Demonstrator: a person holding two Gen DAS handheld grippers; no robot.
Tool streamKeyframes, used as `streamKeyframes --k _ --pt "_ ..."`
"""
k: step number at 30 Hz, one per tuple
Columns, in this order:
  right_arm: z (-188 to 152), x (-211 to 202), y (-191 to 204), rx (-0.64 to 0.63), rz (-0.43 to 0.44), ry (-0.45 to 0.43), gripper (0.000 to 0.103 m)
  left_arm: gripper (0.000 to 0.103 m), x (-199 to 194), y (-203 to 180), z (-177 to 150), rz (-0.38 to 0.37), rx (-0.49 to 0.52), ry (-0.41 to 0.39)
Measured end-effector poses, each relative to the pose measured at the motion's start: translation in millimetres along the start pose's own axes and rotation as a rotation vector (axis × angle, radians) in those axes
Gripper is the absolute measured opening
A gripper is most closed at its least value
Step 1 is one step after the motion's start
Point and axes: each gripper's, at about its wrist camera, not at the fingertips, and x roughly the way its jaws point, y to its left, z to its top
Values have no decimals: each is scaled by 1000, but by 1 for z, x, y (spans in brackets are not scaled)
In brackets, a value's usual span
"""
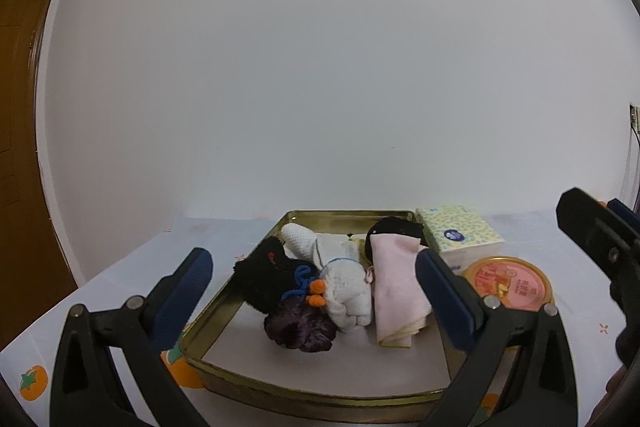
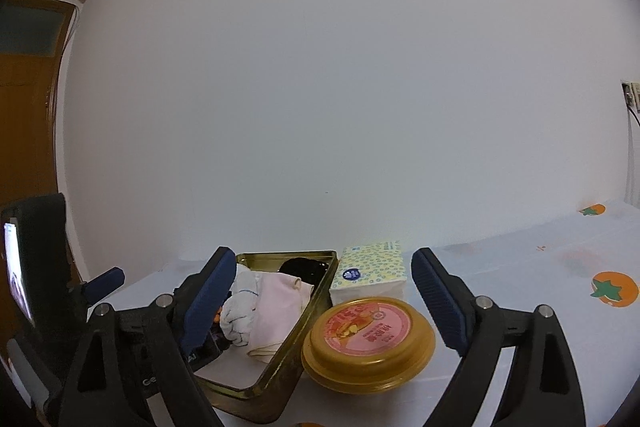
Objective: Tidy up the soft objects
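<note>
Setting: a table under a white cloth printed with orange persimmons point(image 2: 614, 289), against a bare white wall.
Tray: a shallow gold metal tray point(image 1: 208, 311) serves as the collecting place; its low walls keep the cloth pieces together.
Soft objects: all sit inside the tray, bunched toward its far half: a folded pink cloth point(image 1: 398, 291), a rolled white waffle-weave towel point(image 1: 346, 287), a black fuzzy piece point(image 1: 266, 277), a dark purple scrunchie point(image 1: 298, 327), a blue cord with orange beads point(image 1: 310, 287) and a black item point(image 1: 394, 227) at the back.
Outside the tray: a dotted tissue pack point(image 2: 370, 273) just beside the tray's right wall, and a round yellow tub with a pink lid point(image 2: 368, 339) in front of it, touching or nearly touching the tray.
Left gripper point(image 1: 314, 293): fingers spread wide, nothing between the pads; it hovers over the tray's near edge, facing the pile.
Right gripper point(image 2: 324, 299): fingers released and wide, gripping nothing; the tub and tissue pack lie ahead between them.
Judgement: the sorting looks close to done; the tissue pack may be the one soft thing left out.
</note>
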Motion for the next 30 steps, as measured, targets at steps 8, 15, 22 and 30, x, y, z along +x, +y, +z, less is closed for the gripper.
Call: streamKeyframes --k 8,15,22,30 --pt "2 -14 1 -31 -29 -44 91 103 -6 -1 0 -6 -2 -17" --pt "4 -23 3 -50 -28 -67 91 103 -5 -1 0 2 0 -7" --pt "5 -28 3 -42 -31 -60 91 103 -4 -2 -1 3 0 -6" --pt "4 -20 2 -41 -31 -60 91 103 -3 -2 -1 5 0 2"
